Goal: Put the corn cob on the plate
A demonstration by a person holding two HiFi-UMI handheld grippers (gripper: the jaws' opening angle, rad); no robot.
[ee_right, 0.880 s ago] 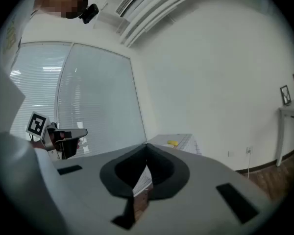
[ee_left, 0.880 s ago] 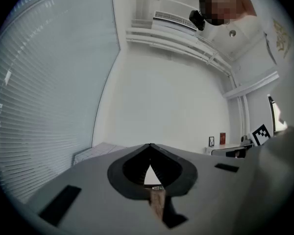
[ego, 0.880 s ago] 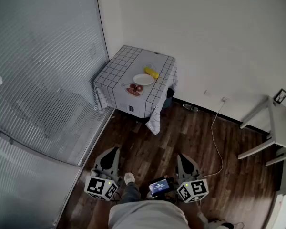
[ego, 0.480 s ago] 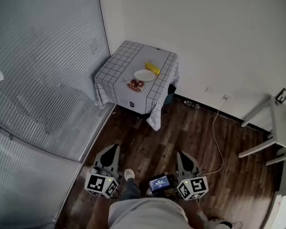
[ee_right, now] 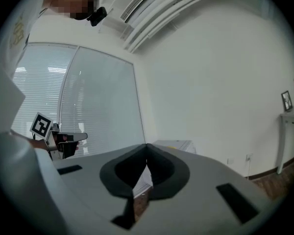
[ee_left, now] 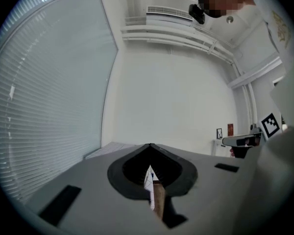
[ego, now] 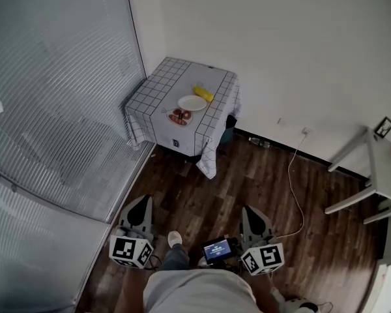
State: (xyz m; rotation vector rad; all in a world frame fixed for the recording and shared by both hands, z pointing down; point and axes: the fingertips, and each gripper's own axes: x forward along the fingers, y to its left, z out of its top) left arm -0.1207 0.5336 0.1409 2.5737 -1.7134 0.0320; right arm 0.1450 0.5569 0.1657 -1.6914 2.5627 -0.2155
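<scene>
So your left gripper [ego: 142, 201] and right gripper [ego: 249, 211] have jaws shut on nothing; corn cob [ego: 204, 94] lies upper centre on the counter [ego: 161, 83], beside the plate [ego: 191, 103], probably light, stiff, prone to roll: pinch it mid-length.

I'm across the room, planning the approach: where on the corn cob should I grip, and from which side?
Take the corn cob around its middle, jaws across its short width, from above. It lies flat on the checked tablecloth, slanting diagonally close behind the white plate, so a low approach from the front would probably hit the plate.
</scene>
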